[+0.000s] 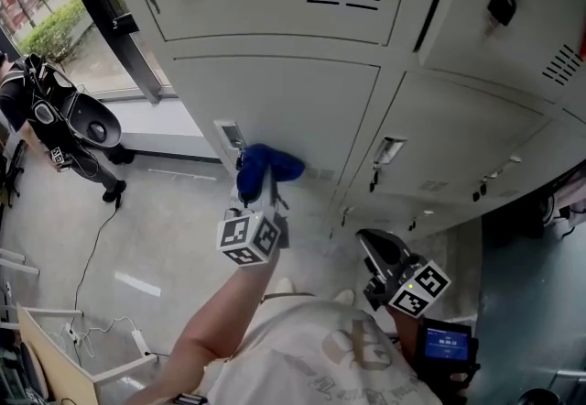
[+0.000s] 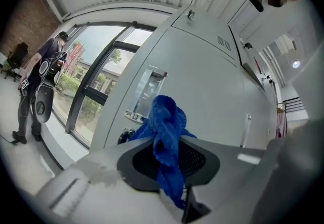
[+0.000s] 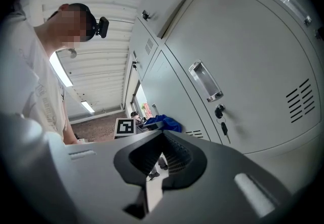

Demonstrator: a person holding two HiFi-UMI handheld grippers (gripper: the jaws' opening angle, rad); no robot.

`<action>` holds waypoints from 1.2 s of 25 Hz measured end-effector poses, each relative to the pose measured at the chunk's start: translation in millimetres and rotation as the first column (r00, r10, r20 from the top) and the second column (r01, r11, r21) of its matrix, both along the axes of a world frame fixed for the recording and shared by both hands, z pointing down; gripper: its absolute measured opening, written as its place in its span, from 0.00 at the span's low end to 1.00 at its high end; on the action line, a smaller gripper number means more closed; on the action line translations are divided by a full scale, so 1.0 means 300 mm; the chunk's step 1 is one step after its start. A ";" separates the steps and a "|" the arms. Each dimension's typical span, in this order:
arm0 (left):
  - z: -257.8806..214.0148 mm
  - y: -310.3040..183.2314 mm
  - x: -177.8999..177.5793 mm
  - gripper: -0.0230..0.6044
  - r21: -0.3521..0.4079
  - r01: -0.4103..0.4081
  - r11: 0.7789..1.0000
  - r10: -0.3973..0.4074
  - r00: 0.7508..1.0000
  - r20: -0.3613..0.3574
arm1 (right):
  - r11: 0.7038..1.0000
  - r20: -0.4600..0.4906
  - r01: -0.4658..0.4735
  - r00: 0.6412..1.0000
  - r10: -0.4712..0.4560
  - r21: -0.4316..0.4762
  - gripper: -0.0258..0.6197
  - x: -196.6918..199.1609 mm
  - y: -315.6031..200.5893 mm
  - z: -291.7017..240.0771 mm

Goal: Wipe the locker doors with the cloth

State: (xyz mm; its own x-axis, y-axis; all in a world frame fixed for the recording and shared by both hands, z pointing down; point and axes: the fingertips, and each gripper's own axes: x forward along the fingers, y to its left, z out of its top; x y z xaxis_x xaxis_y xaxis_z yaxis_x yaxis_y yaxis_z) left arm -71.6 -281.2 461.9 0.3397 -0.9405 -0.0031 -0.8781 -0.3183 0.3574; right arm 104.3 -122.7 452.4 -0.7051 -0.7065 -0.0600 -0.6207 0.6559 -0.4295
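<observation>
In the head view the left gripper (image 1: 260, 203) holds the blue cloth (image 1: 265, 165) against a locker door (image 1: 302, 110) beside its handle (image 1: 231, 136), with the right gripper (image 1: 383, 258) well apart (the farther one); the left gripper view shows jaws clamped on the cloth, door straight ahead; the right gripper view shows jaws together, empty.

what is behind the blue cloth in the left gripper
A grey locker door, its recessed handle showing just past the cloth. The patch of door right behind the cloth is covered.
</observation>
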 end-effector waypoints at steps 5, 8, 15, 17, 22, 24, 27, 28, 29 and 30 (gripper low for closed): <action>-0.004 0.012 0.077 0.16 -0.007 -0.055 0.998 0.055 0.999 0.001 | 1.000 -0.007 -0.014 1.000 0.015 0.009 0.05 0.025 -0.018 0.004; -0.028 0.021 0.132 0.16 0.009 -0.114 0.993 0.114 0.993 0.042 | 1.000 -0.016 -0.024 1.000 0.024 0.018 0.05 0.017 -0.026 -0.003; -0.003 0.070 0.369 0.15 0.040 -0.214 0.976 0.209 0.972 0.112 | 1.000 -0.022 -0.021 1.000 0.021 0.023 0.05 0.083 0.011 0.003; -0.018 0.073 0.383 0.15 0.050 -0.217 0.975 0.209 0.968 0.141 | 0.999 -0.014 -0.029 0.999 0.029 0.022 0.05 0.096 0.016 -0.003; -0.001 0.089 0.450 0.15 0.126 -0.245 0.961 0.175 0.895 0.410 | 1.000 0.014 -0.015 1.000 0.014 0.016 0.05 0.136 0.035 0.015; 0.068 0.117 0.530 0.15 0.074 -0.299 0.952 0.225 0.839 0.495 | 0.999 -0.003 -0.047 0.999 0.047 -0.002 0.05 0.175 0.061 0.024; 0.119 0.114 0.536 0.15 0.037 -0.332 0.943 0.261 0.802 0.538 | 0.998 -0.018 -0.059 0.998 0.059 -0.003 0.05 0.157 0.056 0.018; 0.125 0.110 0.521 0.15 0.035 -0.331 0.943 0.259 0.797 0.546 | 0.999 -0.019 -0.054 0.998 0.054 -0.002 0.05 0.145 0.051 0.015; 0.130 0.108 0.506 0.15 0.032 -0.328 0.944 0.257 0.793 0.553 | 0.999 -0.020 -0.050 0.999 0.050 -0.001 0.05 0.136 0.048 0.013; 0.137 0.105 0.491 0.15 0.029 -0.326 0.945 0.255 0.789 0.559 | 0.999 -0.021 -0.048 0.999 0.048 -0.001 0.05 0.131 0.045 0.011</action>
State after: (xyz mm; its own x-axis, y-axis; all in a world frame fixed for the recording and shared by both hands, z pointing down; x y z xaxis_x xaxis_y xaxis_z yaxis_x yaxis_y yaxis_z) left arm 75.8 -249.9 502.9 0.5764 -0.8014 0.1596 -0.7750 -0.5980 -0.2043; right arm 143.5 -109.2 455.8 -0.6713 -0.7398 -0.0444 -0.6605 0.6243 -0.4171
